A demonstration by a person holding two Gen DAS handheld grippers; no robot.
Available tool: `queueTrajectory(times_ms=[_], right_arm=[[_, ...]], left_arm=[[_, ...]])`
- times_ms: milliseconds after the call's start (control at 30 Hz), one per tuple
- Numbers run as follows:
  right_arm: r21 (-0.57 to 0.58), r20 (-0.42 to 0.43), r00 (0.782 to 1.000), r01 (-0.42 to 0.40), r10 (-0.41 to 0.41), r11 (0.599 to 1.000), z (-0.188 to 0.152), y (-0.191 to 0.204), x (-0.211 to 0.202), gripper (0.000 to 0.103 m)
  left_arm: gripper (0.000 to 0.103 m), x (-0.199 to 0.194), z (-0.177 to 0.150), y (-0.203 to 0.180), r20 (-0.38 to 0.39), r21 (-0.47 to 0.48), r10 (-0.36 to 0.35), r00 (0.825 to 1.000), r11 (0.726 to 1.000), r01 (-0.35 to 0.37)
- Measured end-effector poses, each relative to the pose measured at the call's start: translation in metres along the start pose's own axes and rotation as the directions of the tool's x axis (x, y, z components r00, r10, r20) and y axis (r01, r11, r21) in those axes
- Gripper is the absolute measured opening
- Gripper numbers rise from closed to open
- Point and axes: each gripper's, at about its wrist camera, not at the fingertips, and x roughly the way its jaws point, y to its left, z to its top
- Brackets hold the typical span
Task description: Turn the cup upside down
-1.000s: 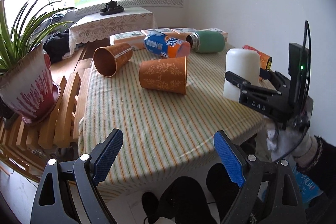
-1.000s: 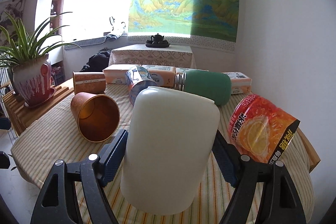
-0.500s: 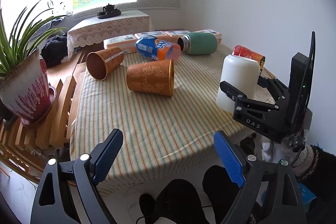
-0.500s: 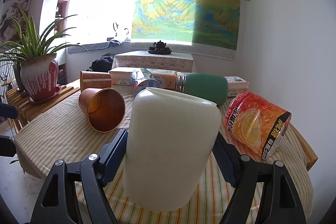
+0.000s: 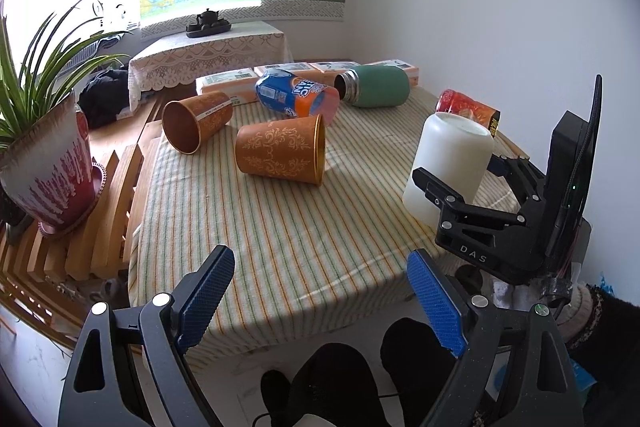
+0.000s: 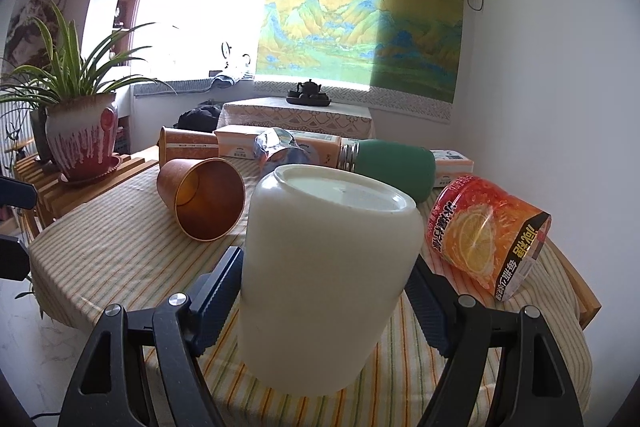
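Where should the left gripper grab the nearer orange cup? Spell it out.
Grip the orange cup across its patterned side wall, mid-length, coming down from above. It lies on its side on the table with its mouth turned right, so only the round wall offers two opposed faces. The left gripper is open and free.

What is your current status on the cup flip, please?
Right gripper shut on white cup, base up. Left gripper open, empty. Orange snack tub close beside.

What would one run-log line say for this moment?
right gripper: shut on white cup | cup: base up, over table | left gripper: open, empty
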Motion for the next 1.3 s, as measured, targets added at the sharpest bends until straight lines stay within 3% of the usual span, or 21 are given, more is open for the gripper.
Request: queueTrajectory(times_ms=[167, 300, 700, 967, 1300], right_arm=[[-0.013, 0.007, 1.0, -0.007, 0.007, 1.0, 0.001, 0.002, -0.003, 0.076], [-0.021, 0.024, 1.0, -0.01, 0.01, 1.0, 0.003, 0.003, -0.008, 0.086], [-0.019, 0.01, 0.999, -0.047, 0.047, 0.999, -0.001, 0.002, -0.02, 0.093], [0.025, 0.014, 0.997, -0.07, 0.07, 0.997, -0.004, -0.003, -0.048, 0.093], [0.093, 0.03, 0.997, -0.072, 0.07, 0.993, -0.002, -0.019, -0.086, 0.094]], left_arm=[[0.091, 0.0, 0.0, -0.001, 0.001, -0.002, 0.003, 1.0, 1.0, -0.003], [0.091, -0.002, -0.001, -0.001, 0.004, -0.005, 0.006, 1.0, 1.0, -0.006], [0.091, -0.01, -0.007, -0.006, 0.017, -0.02, 0.023, 1.0, 1.0, -0.023], [0.091, -0.019, -0.012, -0.016, 0.087, -0.048, 0.06, 0.994, 0.997, -0.056], [0.091, -0.029, -0.018, -0.03, 0.182, -0.099, 0.12, 0.976, 0.99, -0.103]])
